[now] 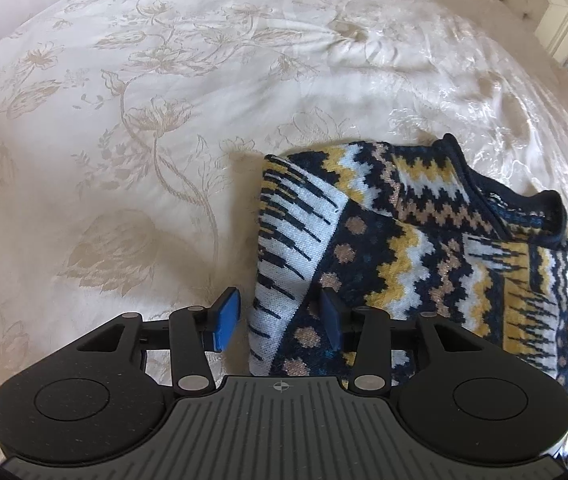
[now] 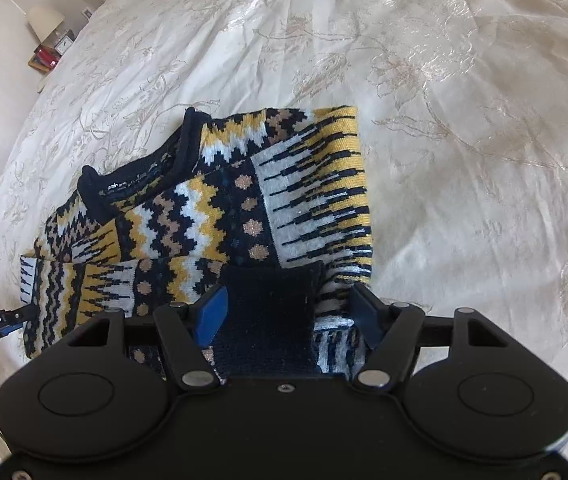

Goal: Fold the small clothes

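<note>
Your left gripper (image 1: 280,318) spread wide over the patterned sweater (image 1: 424,240) edge, your right gripper (image 2: 290,312) wide around its navy cuff (image 2: 270,316), cream bedspread (image 1: 124,120) beneath, containers not visible.

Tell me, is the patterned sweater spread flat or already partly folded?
Partly folded. On the sweater, both sleeves lie across the body, the dark cuff on top, on the bedspread.
</note>
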The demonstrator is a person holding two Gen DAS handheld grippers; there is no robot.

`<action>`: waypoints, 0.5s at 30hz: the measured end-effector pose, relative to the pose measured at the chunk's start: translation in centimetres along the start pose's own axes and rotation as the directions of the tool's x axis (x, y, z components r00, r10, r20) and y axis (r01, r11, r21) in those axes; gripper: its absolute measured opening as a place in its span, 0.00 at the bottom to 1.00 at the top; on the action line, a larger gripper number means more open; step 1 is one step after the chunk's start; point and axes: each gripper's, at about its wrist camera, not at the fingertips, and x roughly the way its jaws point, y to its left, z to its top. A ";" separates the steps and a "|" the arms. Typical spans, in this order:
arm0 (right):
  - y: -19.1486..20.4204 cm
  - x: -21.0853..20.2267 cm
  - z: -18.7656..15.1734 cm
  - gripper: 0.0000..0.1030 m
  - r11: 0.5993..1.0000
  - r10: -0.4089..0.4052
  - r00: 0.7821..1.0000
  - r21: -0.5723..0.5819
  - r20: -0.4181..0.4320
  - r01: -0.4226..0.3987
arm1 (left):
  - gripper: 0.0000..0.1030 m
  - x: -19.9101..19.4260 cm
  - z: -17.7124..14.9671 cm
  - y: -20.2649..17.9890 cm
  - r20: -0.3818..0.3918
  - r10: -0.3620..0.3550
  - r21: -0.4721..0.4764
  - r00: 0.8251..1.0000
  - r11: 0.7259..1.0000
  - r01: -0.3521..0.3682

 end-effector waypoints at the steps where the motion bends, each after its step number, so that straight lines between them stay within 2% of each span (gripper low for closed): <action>1: 0.0 0.3 0.0 0.62 1.000 -0.001 1.000 -0.001 -0.006 0.001 | 0.41 0.0 0.0 0.0 0.000 0.001 0.002 1.000 1.000 -0.001; 2: 0.0 0.4 0.0 0.57 1.000 -0.002 1.000 -0.004 -0.012 0.002 | 0.41 0.0 0.0 -0.1 0.001 0.003 0.002 1.000 1.000 -0.003; 4: 0.3 0.3 -0.1 0.25 0.999 -0.025 1.000 -0.021 -0.015 0.025 | 0.41 -0.2 0.1 -0.2 0.008 0.006 0.004 1.000 1.000 -0.006; 7: 1.5 -1.0 -0.2 0.19 0.994 -0.026 0.999 -0.105 0.019 0.028 | 0.41 -1.0 0.1 -0.5 0.037 0.014 0.016 0.999 1.000 -0.015; 10: 2.7 -2.4 -0.5 0.18 0.975 -0.096 0.993 -0.194 0.070 0.108 | 0.42 -1.1 0.2 -0.8 0.051 0.015 0.035 0.999 0.999 -0.017; 13: 1.7 -1.2 -0.6 0.17 0.974 -0.166 0.986 -0.148 0.031 0.169 | 0.45 0.1 0.2 -0.5 0.013 0.037 0.029 0.999 0.999 -0.037; 15: 1.0 0.0 -0.7 0.16 0.978 -0.176 0.984 -0.117 -0.012 0.173 | 0.50 0.9 0.1 -0.2 -0.009 0.046 0.016 0.999 0.999 -0.046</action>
